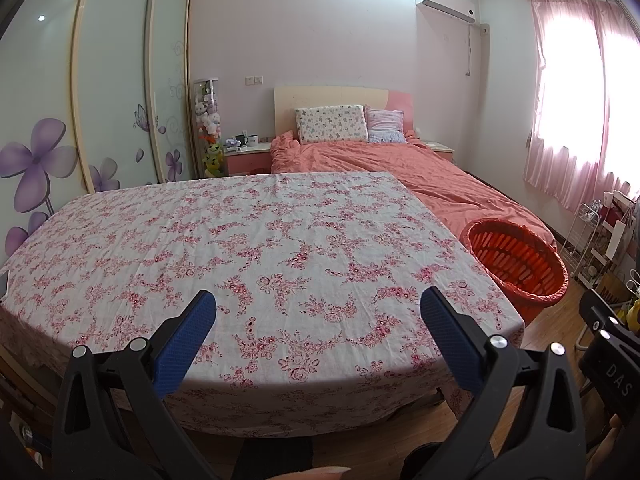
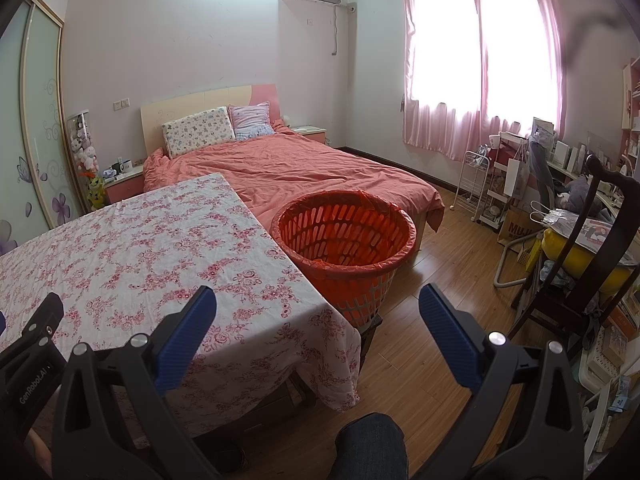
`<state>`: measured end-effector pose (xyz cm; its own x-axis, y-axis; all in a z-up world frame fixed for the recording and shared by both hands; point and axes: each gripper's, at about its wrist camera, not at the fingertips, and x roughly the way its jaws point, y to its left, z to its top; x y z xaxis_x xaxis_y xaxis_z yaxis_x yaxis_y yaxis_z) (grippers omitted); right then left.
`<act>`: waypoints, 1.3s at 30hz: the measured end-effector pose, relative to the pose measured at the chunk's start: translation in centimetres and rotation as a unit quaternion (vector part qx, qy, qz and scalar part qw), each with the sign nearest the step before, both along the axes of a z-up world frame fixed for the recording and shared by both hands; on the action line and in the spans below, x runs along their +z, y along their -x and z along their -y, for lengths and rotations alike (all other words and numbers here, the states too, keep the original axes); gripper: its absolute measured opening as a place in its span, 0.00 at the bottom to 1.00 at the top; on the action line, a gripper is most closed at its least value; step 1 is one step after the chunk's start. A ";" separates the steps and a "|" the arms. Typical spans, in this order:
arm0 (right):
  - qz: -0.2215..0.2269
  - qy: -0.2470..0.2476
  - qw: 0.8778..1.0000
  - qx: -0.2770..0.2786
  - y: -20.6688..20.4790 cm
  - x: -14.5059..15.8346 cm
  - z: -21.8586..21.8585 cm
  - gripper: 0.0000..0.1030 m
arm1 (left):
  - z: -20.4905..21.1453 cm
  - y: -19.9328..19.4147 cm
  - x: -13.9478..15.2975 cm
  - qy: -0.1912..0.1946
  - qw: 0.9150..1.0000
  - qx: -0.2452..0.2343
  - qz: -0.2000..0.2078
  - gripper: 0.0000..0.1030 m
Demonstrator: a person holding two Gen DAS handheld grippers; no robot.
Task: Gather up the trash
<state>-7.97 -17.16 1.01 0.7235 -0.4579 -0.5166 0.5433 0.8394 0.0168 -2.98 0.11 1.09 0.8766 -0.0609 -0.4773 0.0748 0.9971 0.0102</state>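
Both of your grippers hang with fingers spread wide and empty: the left gripper (image 1: pixel 318 312) over the near edge of the table (image 1: pixel 248 240), the right gripper (image 2: pixel 318 312) over its near right corner. No trash shows on the flowered cloth in either view, so this looks like either the start or the finish; scan the table edges and the floor before you commit to a reach. The orange basket (image 2: pixel 344 236), lined with a red bag, stands just beside the table's right edge, against the foot of the bed (image 2: pixel 304 168). Carry any pick there with the nearer right gripper and release well above the rim. The right wrist view alone shows the basket's bottom, the wooden floor (image 2: pixel 432 304) and the cluttered chair (image 2: pixel 580 256); the left view alone shows the table's far left side.
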 end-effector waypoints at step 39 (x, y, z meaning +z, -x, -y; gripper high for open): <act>-0.001 0.000 1.000 0.000 -0.1 0.1 -0.1 0.96 | -0.1 0.1 -0.2 -0.001 1.000 0.000 -0.003 0.98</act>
<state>-7.91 -17.10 1.08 0.7227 -0.4573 -0.5182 0.5430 0.8396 0.0164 -3.10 0.23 0.86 0.8739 -0.0612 -0.4822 0.0759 0.9971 0.0111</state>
